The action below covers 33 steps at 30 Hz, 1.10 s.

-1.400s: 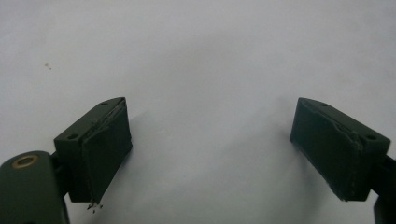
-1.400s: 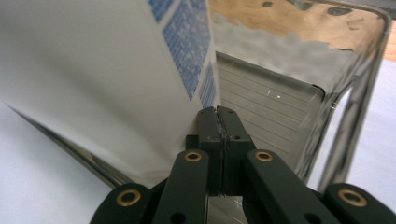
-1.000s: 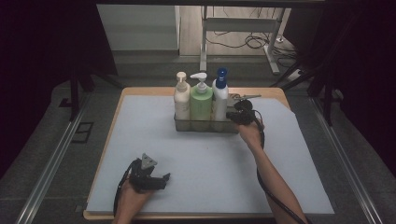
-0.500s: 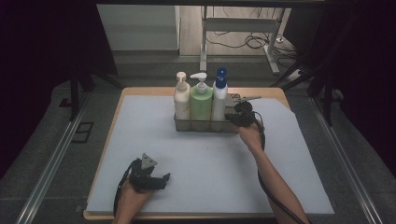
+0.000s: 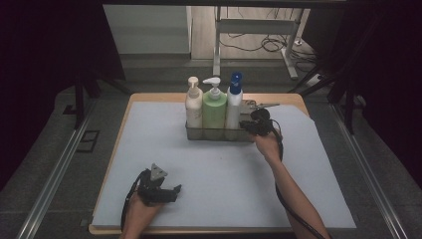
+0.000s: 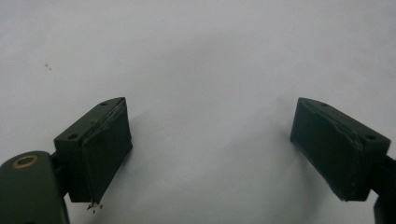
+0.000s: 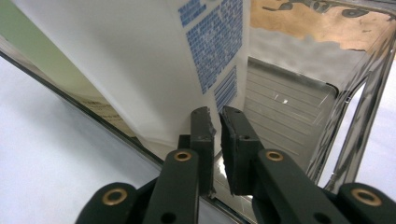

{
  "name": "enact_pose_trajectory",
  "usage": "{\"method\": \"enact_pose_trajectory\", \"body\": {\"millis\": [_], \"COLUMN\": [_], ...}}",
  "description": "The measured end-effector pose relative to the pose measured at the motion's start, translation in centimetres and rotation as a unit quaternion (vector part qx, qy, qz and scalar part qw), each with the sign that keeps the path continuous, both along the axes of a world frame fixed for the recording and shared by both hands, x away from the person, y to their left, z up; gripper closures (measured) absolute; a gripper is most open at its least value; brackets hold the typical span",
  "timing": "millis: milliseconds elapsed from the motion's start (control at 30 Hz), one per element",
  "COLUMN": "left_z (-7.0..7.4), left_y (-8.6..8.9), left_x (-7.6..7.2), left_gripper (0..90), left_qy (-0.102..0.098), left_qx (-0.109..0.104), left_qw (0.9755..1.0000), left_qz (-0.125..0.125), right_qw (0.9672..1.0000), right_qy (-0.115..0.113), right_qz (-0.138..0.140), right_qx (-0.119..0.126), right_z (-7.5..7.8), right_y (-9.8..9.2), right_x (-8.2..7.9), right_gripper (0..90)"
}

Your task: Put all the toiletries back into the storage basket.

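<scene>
Table (image 5: 149,149), caddy (image 5: 219,133), three bottles (image 5: 215,105).

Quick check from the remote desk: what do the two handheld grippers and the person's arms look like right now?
Both are black two-jaw tools. The left gripper carries a grey three-cornered plate on top; its pads are dark, blocky and scuffed. The right gripper has brass-coloured rivets on its linkage and a black cable trailing along the forearm. The forearms are bare, with no sleeves in view.
</scene>
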<state>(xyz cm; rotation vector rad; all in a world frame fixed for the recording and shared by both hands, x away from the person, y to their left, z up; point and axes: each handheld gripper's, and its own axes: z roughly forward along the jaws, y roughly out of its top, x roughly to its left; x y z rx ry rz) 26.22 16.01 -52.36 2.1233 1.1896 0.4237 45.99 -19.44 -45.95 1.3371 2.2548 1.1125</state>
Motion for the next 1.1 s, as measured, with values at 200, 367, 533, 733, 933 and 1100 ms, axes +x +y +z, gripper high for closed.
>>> {"method": "enact_pose_trajectory", "body": {"millis": [200, 367, 533, 733, 933, 1100], "left_z": [0.0, 0.0, 0.0, 0.0, 0.0, 0.0], "left_y": [0.0, 0.0, 0.0, 0.0, 0.0, 0.0], "left_x": [0.0, 0.0, 0.0, 0.0, 0.0, 0.0], "left_gripper": [12.1, 12.1, 12.1, 12.1, 12.1, 12.1], "left_qy": [0.000, 0.000, 0.000, -0.001, -0.001, -0.001], "left_qx": [0.000, 0.000, 0.000, 0.000, 0.000, 0.000], "left_qw": [1.0000, 1.0000, 1.0000, 1.0000, 1.0000, 1.0000], "left_qz": [0.000, 0.000, 0.000, 0.000, 0.000, 0.000], "right_qw": [1.0000, 0.9998, 0.9997, 0.9995, 0.9991, 0.9992], "right_qy": [-0.005, -0.014, -0.020, -0.028, -0.035, -0.032], "right_qz": [0.003, 0.004, 0.003, 0.003, 0.006, 0.011], "right_qx": [-0.007, -0.014, -0.012, -0.016, -0.022, -0.023], "right_z": [0.1, 0.4, 0.7, 1.2, 1.7, 1.8], "right_y": [-0.2, -0.3, -0.7, -1.3, -1.9, -2.5], "right_x": [-0.2, -0.5, -0.9, -1.5, -2.2, -2.8], "right_gripper": [74.2, 65.3, 57.4, 45.6, 36.7, 31.5]}}
